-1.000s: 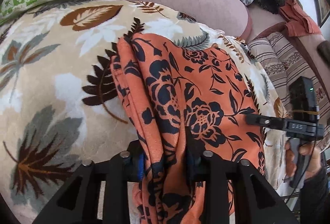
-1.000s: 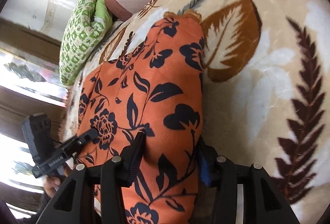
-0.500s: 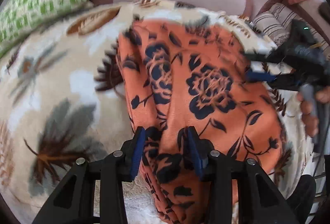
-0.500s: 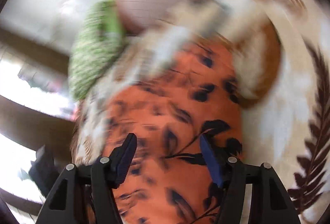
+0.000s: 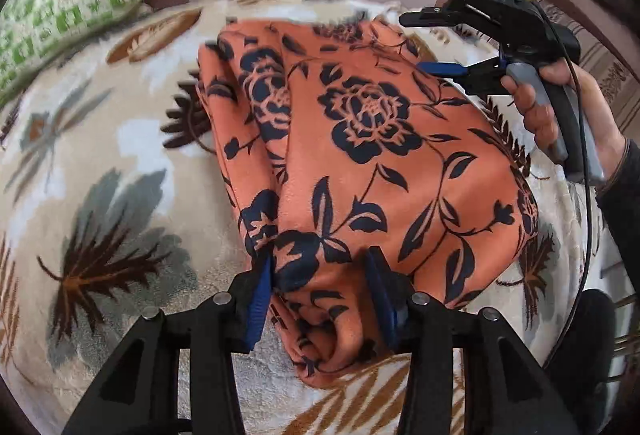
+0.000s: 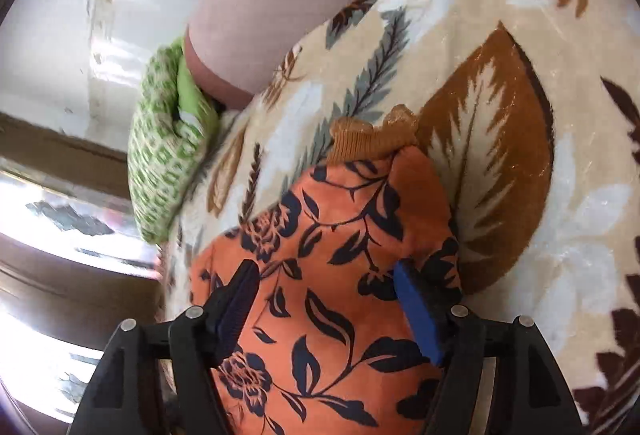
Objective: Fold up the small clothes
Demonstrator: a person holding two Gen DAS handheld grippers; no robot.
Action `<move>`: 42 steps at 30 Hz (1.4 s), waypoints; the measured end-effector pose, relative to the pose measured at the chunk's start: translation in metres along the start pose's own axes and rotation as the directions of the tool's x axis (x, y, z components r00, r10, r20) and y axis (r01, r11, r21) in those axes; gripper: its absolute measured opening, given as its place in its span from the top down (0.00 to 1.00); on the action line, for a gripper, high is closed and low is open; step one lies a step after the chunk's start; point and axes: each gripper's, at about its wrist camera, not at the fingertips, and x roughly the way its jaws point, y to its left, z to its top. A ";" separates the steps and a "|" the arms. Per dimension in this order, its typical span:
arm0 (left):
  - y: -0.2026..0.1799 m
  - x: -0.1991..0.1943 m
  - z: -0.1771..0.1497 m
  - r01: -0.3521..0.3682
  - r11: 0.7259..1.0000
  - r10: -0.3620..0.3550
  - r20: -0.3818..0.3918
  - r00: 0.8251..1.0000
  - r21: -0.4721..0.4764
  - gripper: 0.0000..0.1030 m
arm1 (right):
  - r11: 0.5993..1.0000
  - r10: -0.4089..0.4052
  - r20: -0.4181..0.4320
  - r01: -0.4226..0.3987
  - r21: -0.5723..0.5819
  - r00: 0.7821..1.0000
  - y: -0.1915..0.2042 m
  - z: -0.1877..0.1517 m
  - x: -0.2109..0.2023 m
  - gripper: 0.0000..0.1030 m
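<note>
garment: orange floral cloth (image 5: 372, 139) was laid on the leaf-print blanket (image 5: 92, 163), folded over once, a loose bunched roll seen along its left edge; an ochre ribbed hem (image 6: 368, 139) was seen poking out at the far end in the right wrist view.

risk 1: the near corner was seen bunched between the left pads, not flat. If the gripper were pulled back with cloth snagged on a pad, the fold was judged likely to be dragged open.

risk 2: the plush blanket was judged to be grippy; any sideways slide would probably skew the layers and undo the edge alignment.

risk 3: the left-edge roll was judged likely to be locked in as a crease if the next fold were made over it unsmoothed.

left gripper (image 5: 320, 295): jaws were set moderately apart, straddling the near corner; cloth was seen touching the left pad, contact at the right pad could not be told. No clamping was seen.

right gripper (image 6: 324, 299): jaws were spread wide over the cloth's right-hand end; the cloth was seen lying between the fingers, not pinched. In the left wrist view it (image 5: 472, 47) was seen at the cloth's far right corner, hand-held.

progress: one fold was judged done, the next not yet started.
</note>
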 end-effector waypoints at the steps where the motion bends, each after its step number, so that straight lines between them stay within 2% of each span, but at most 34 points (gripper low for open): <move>1: -0.001 -0.006 0.000 0.003 1.000 -0.003 0.009 1.000 -0.002 0.55 | 1.000 0.001 0.008 -0.001 -0.003 1.000 0.004 0.000 -0.004 0.29; 4: -0.002 -0.022 -0.008 0.025 1.000 -0.024 0.060 0.998 -0.015 0.54 | 0.999 0.020 0.034 -0.019 -0.039 0.999 0.015 0.001 -0.010 0.27; 6: -0.002 -0.006 -0.015 0.026 1.000 -0.026 -0.008 1.000 -0.018 0.52 | 1.000 -0.029 0.015 0.029 -0.010 0.999 0.001 0.003 0.002 0.23; 7: -0.002 -0.002 -0.020 0.003 1.000 -0.004 -0.028 1.000 -0.013 0.51 | 0.999 -0.035 -0.009 0.035 0.028 0.999 -0.007 0.004 0.006 0.23; 8: 0.000 -0.008 -0.021 0.005 1.000 -0.005 -0.014 1.000 -0.028 0.51 | 0.998 -0.028 0.011 0.028 0.048 1.000 -0.006 0.004 0.005 0.23; 9: 0.002 -0.014 -0.021 0.030 0.998 -0.030 0.000 1.000 -0.046 0.51 | 0.999 -0.032 0.032 0.030 0.036 0.999 0.005 0.001 -0.003 0.24; 11: 0.010 -0.033 -0.023 0.091 0.993 -0.087 0.049 0.995 -0.073 0.51 | 1.000 -0.016 0.019 0.016 -0.023 1.000 0.028 -0.004 -0.008 0.24; 15: 0.035 -0.064 -0.039 0.098 0.985 -0.082 0.112 0.990 -0.144 0.51 | 0.985 0.059 -0.082 -0.071 -0.156 0.995 0.092 -0.025 -0.002 0.23; 17: 0.048 -0.076 -0.048 0.104 0.974 -0.081 0.122 0.989 -0.201 0.51 | 0.975 0.092 -0.139 -0.117 -0.188 0.986 0.118 -0.037 0.014 0.23; 19: 0.056 -0.083 -0.058 0.093 0.968 -0.066 0.122 0.990 -0.232 0.51 | 0.970 0.102 -0.161 -0.134 -0.205 0.982 0.136 -0.047 0.036 0.23; 20: 0.060 -0.087 -0.064 0.088 0.966 -0.059 0.124 0.991 -0.245 0.51 | 0.972 0.108 -0.157 -0.138 -0.189 0.982 0.136 -0.048 0.044 0.23; 22: 0.063 -0.093 -0.073 0.089 0.961 -0.059 0.122 0.991 -0.262 0.51 | 0.982 0.165 -0.167 -0.178 -0.065 0.972 0.124 -0.055 0.078 0.22; 23: 0.065 -0.096 -0.078 0.089 0.959 -0.058 0.122 0.991 -0.269 0.51 | 0.984 0.163 -0.188 -0.172 -0.035 0.969 0.116 -0.060 0.090 0.22; 24: 0.065 -0.097 -0.082 0.091 0.958 -0.058 0.126 0.990 -0.273 0.51 | 0.991 0.133 -0.237 -0.131 0.025 0.962 0.103 -0.068 0.111 0.21; 25: 0.065 -0.100 -0.084 0.094 0.956 -0.058 0.133 0.989 -0.278 0.51 | 0.990 0.138 -0.221 -0.131 0.047 0.965 0.099 -0.075 0.114 0.23; 27: 0.069 -0.107 -0.089 0.107 0.954 -0.065 0.154 0.986 -0.282 0.49 | 0.990 0.141 -0.179 -0.142 0.007 0.974 0.114 -0.074 0.100 0.22; 28: 0.071 -0.108 -0.091 0.110 0.953 -0.067 0.158 0.985 -0.284 0.46 | 0.986 0.161 -0.180 -0.164 0.001 0.970 0.123 -0.074 0.095 0.22; 31: 0.074 -0.108 -0.091 0.109 0.947 -0.063 0.158 0.985 -0.302 0.46 | 0.976 0.217 -0.187 -0.220 0.003 0.958 0.140 -0.079 0.095 0.21; 32: 0.075 -0.110 -0.090 0.108 0.943 -0.058 0.165 0.985 -0.315 0.46 | 0.979 0.202 -0.194 -0.205 0.004 0.960 0.137 -0.084 0.101 0.19; 33: 0.075 -0.112 -0.090 0.111 0.941 -0.057 0.172 0.983 -0.319 0.46 | 0.989 0.148 -0.239 -0.151 0.007 0.960 0.128 -0.095 0.114 0.17; 34: 0.075 -0.114 -0.089 0.108 0.942 -0.054 0.175 0.983 -0.319 0.46 | 0.994 0.103 -0.278 -0.107 0.000 0.955 0.119 -0.102 0.123 0.20; 35: 0.074 -0.117 -0.088 0.090 0.944 -0.036 0.172 0.984 -0.317 0.46 | 0.995 0.083 -0.244 -0.095 -0.039 0.966 0.122 -0.107 0.118 0.24; 36: 0.072 -0.120 -0.088 0.074 0.947 -0.019 0.177 0.984 -0.312 0.46 | 0.992 0.102 -0.219 -0.115 -0.046 0.970 0.128 -0.110 0.106 0.25; 38: 0.070 -0.128 -0.088 0.033 0.951 0.025 0.184 0.983 -0.307 0.38 | 0.981 0.174 -0.227 -0.188 -0.042 0.958 0.137 -0.116 0.091 0.24; 39: 0.069 -0.130 -0.088 0.006 0.950 0.053 0.181 0.982 -0.312 0.37 | 0.979 0.178 -0.221 -0.195 -0.060 0.959 0.142 -0.125 0.077 0.24; 42: 0.065 -0.138 -0.086 -0.041 0.941 0.111 0.190 0.975 -0.335 0.35 | 0.970 0.163 -0.220 -0.197 -0.140 0.962 0.138 -0.159 0.055 0.12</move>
